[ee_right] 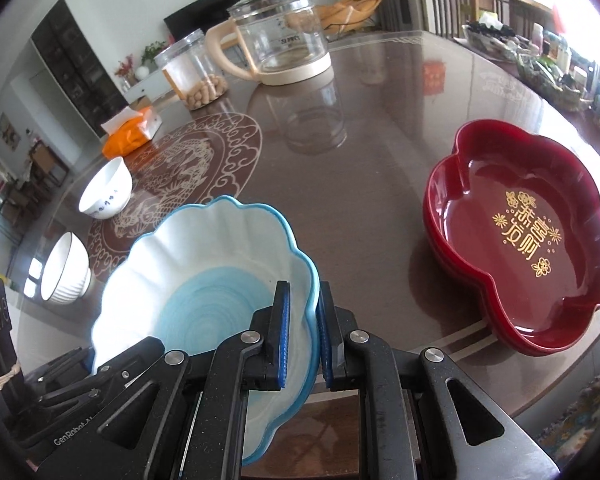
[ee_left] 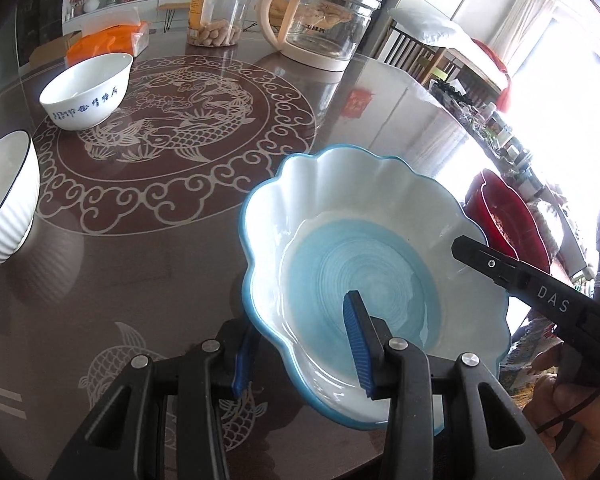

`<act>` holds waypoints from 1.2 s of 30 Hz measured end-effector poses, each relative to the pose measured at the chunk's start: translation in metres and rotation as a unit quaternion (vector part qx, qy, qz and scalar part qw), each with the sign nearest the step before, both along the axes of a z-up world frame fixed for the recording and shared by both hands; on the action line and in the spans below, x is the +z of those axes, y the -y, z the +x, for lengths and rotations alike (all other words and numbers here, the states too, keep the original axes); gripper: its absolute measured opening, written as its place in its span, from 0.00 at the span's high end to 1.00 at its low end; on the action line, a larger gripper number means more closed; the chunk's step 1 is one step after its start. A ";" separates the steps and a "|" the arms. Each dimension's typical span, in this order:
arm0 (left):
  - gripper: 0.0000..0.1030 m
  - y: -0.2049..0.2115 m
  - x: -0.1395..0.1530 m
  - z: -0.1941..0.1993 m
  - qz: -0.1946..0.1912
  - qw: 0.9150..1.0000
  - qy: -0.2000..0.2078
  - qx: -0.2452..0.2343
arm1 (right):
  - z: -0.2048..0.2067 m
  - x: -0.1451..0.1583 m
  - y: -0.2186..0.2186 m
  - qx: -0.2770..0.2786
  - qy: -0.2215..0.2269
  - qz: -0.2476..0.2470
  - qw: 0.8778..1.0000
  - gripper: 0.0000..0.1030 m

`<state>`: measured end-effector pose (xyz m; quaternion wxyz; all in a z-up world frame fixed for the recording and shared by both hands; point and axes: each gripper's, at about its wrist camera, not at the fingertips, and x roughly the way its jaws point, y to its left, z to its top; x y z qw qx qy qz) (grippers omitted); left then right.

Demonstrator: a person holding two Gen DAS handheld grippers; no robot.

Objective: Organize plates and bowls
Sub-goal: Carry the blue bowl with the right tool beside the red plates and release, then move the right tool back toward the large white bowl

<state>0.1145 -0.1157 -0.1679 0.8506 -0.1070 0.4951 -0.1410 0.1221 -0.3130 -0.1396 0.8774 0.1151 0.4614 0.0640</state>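
Right wrist view: my right tongs (ee_right: 303, 334) and left tongs (ee_left: 300, 344) both pinch the blue scalloped plate's (ee_right: 216, 264) rim, lifted tilted off the tabletop (ee_right: 380, 128), probably to stack near the red dish (ee_right: 520, 240).

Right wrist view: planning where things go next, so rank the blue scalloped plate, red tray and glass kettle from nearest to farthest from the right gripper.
1. Blue scalloped plate, its rim clamped in the right gripper.
2. Red tray, to the right.
3. Glass kettle, far across the table.
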 end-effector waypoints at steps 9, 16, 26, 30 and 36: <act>0.61 0.008 -0.007 0.000 0.032 0.999 0.018 -0.027 | -0.001 -0.014 0.012 -0.028 -0.014 0.028 0.999 0.82; 0.48 -0.022 0.005 -0.002 0.041 0.999 0.028 0.005 | -0.016 -0.002 0.015 -0.065 0.010 0.013 0.998 0.37; 0.06 -0.096 0.069 -0.068 0.141 0.976 0.159 0.041 | -0.108 0.063 -0.016 -0.144 0.162 -0.080 0.973 0.30; 0.06 -0.110 0.077 -0.095 0.213 0.960 0.180 0.026 | -0.128 0.068 -0.060 -0.110 0.182 -0.096 0.972 0.29; 0.06 -0.134 0.071 -0.113 0.243 0.955 0.166 0.045 | -0.140 0.058 -0.125 -0.015 0.199 -0.145 0.969 0.28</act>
